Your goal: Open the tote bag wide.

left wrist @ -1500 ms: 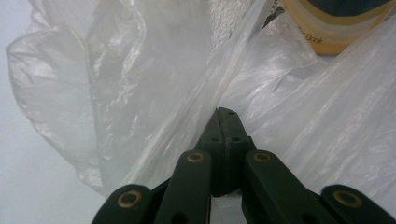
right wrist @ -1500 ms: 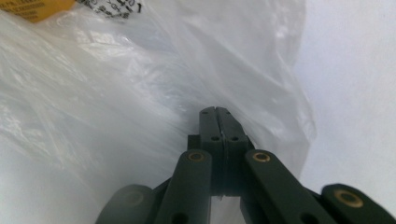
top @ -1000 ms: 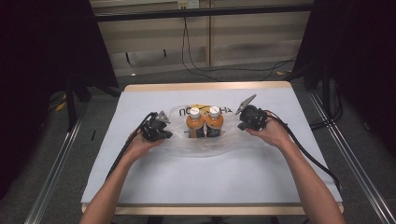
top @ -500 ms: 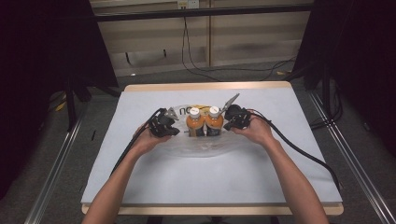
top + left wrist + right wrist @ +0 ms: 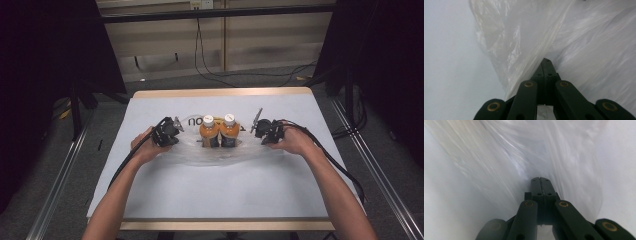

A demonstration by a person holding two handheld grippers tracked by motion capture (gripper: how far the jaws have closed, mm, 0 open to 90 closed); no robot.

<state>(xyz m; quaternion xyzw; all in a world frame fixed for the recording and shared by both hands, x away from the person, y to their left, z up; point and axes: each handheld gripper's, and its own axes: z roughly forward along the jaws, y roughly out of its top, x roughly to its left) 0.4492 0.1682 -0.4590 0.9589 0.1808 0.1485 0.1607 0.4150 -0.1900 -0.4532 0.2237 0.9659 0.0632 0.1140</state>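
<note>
Gripping a clear plastic bag (image 5: 210, 152) at both ends, left gripper (image 5: 172, 131) and right gripper (image 5: 257, 127) clamp jaws together on film around two orange bottles (image 5: 220, 131) mid-worktop (image 5: 215, 200); next, likely lifting evenly.

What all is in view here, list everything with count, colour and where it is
bottles: two, orange with white caps, upright side by side at mid-table, inside the bag
bag: one, clear plastic, spread on the table around the bottles, its two ends pinched by the grippers
table: one, white top with wood edge, centre of the high view
cables: several, black, on the floor behind the table
left gripper: one, black, jaws shut on the bag's left end
right gripper: one, black, jaws shut on the bag's right end
forearms: two, bare, coming in from the bottom edge
</note>
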